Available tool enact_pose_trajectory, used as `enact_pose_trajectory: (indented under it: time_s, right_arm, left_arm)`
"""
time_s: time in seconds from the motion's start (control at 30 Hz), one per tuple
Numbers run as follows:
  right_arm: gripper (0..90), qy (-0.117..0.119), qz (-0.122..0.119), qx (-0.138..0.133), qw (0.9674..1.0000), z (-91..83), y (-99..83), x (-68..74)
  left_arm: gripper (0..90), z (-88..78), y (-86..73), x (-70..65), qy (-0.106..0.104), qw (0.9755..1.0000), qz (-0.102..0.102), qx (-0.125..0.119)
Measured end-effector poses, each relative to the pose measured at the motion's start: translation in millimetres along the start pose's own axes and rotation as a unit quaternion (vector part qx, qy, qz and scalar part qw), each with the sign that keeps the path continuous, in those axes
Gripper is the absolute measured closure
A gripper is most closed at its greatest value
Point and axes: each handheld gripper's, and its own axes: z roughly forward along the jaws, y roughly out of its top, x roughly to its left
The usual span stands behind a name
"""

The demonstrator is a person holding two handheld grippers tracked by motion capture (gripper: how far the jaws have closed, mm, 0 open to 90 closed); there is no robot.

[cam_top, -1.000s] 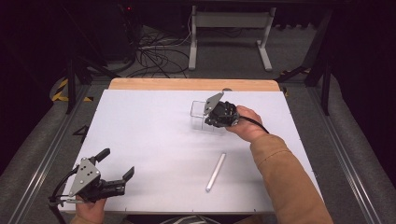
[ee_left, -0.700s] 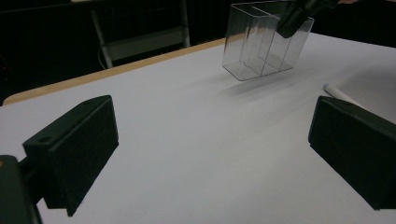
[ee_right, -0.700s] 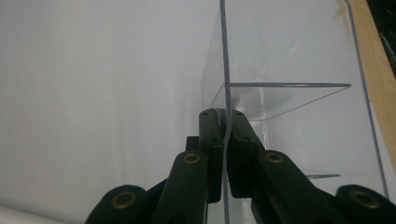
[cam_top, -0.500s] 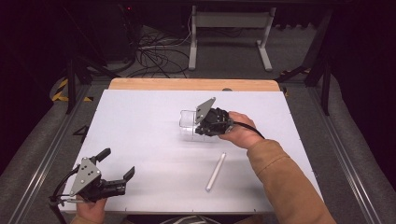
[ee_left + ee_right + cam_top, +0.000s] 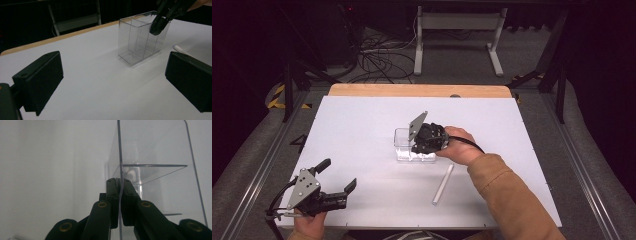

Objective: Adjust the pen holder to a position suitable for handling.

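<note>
The clear divided container is seen just left of centre in the high view, on the white worktop. Its right-hand wall is clamped by the right gripper, jaws pressed together on the thin plastic edge (best seen in the right gripper view, where the wall runs straight up from between the jaws). The left gripper is held at the lower left of the high view with jaws apart and nothing between them; in the left gripper view the container is seen at upper right, well apart from those jaws. A white tube lies below and right of centre, near the right forearm.

Risks judged from here: the grip is on one thin wall only, so the container could be tipped or twisted if it is dragged or lifted quickly. The plastic looks smooth, so slipping out of the pads is possible. The tube could be rolled off by the sleeve if the arm is swept back over it.
</note>
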Motion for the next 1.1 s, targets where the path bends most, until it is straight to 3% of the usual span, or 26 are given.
enact_pose_trajectory:
  time_s: [0.33,0.63,0.7,0.77,0.9,0.93,0.97,1.0,1.1]
  right_arm:
    - [86.2,0.005,0.013,0.019,0.9997,5.5,3.0,-0.2]
    - [84.7,0.006,0.011,0.014,0.9998,5.5,-1.3,-1.8]
    - [80.6,-0.005,-0.004,-0.004,1.0,2.1,-0.8,-0.9]
    - [77.7,-0.004,0.0,-0.011,0.9999,-0.1,-0.6,-0.9]
    - [61.0,-0.019,0.019,-0.046,0.9986,-12.5,-2.2,0.5]
    - [61.0,-0.019,0.019,-0.046,0.9986,-12.5,-2.2,0.5]
    - [55.2,-0.025,0.026,-0.06,0.9975,-16.0,-3.4,1.1]
    - [41.7,-0.035,0.042,-0.092,0.9943,-24.1,-6.4,2.0]
    - [34.0,-0.047,0.068,-0.126,0.9885,-35.0,-11.8,2.7]
  left_arm:
    - [2.4,-1.1,0.1,0.8,0.0,1.0,0.001,0.0]
    - [2.4,-0.5,0.2,0.1,0.001,1.0,0.002,0.0]
    - [2.4,-0.6,0.1,0.2,0.001,1.0,0.001,0.0]
    - [2.4,-0.7,0.2,0.2,0.001,1.0,0.001,0.0]
    - [2.4,-0.4,0.4,0.3,0.0,1.0,0.0,0.001]
    - [2.4,-0.4,0.4,0.3,0.0,1.0,0.0,0.001]
    - [2.4,0.1,0.5,0.3,-0.001,1.0,0.0,0.001]
    - [2.4,1.1,1.1,0.2,-0.002,1.0,0.0,0.0]
    - [2.4,2.6,1.8,0.0,-0.004,1.0,0.001,0.002]
